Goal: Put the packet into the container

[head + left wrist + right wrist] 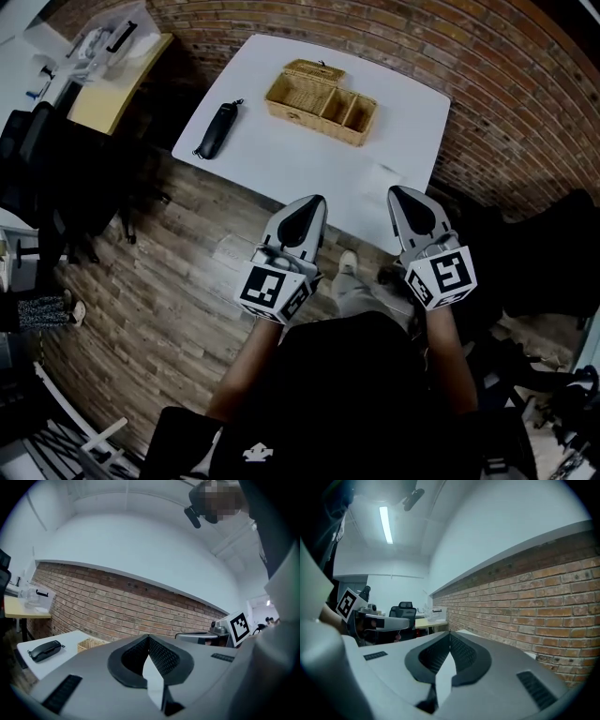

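Yellow side desk (120, 86): far left, apart from the white table, with a clear box on its far end.
Black zipped pouch (217, 129): lies flat on the white table's left part, near the left edge and well apart from the basket; it also shows low at the left of the left gripper view (45, 650).
White table (281, 164): stands against a brick wall (487, 84), with wooden floor (169, 300) in front of it.
Left gripper (314, 200): held by the person in front of the table's near edge, its tip pointing toward the table. Its own view (148, 637) shows the two jaws closed tip to tip with nothing between them.
Wicker basket (322, 101): the container, on the far middle of the table. It has a woven lid at its far left end and open compartments toward its right end, which look empty.
Pale flat packet (380, 178): faint against the white top, near the table's near right edge, just ahead of and between the two gripper tips, and well apart from the basket.
Right gripper (398, 191): held level with the left one, its tip at the table's near edge. Its own view (450, 633) shows the jaws pressed together and empty.
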Demonstrator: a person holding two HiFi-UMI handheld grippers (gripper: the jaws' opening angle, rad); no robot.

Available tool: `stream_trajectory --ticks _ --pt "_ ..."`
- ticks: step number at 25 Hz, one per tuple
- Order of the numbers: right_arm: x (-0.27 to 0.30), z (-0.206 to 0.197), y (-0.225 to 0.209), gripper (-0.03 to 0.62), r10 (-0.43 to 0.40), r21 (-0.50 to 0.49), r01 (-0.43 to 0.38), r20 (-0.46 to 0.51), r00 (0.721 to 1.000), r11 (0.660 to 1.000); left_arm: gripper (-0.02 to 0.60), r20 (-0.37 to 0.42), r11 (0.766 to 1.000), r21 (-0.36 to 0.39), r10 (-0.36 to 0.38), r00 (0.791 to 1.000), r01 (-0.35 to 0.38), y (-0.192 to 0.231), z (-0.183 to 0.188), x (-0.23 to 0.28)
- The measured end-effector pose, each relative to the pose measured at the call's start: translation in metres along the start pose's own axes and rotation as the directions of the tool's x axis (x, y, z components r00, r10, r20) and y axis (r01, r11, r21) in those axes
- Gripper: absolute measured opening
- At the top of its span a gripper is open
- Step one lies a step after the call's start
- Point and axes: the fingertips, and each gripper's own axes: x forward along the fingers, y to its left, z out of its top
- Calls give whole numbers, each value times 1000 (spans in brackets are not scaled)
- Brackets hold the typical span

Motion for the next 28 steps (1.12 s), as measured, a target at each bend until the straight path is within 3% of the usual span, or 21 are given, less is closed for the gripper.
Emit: stream_trajectory --ticks 6,15,28 --pt "24 -7 -44 5 -43 17 43 -22 999 999 5 -27 1000 -11 18 999 -18 15 -6 39" --pt "43 -10 -76 5 -17 53 19 -24 1000 998 5 -46 999 -5 39 998 -39 21 -6 73" --pt "51 -24 -98 5 112 65 -109 -56 992 992 5 -56 997 42 67 996 -65 10 -7 103"
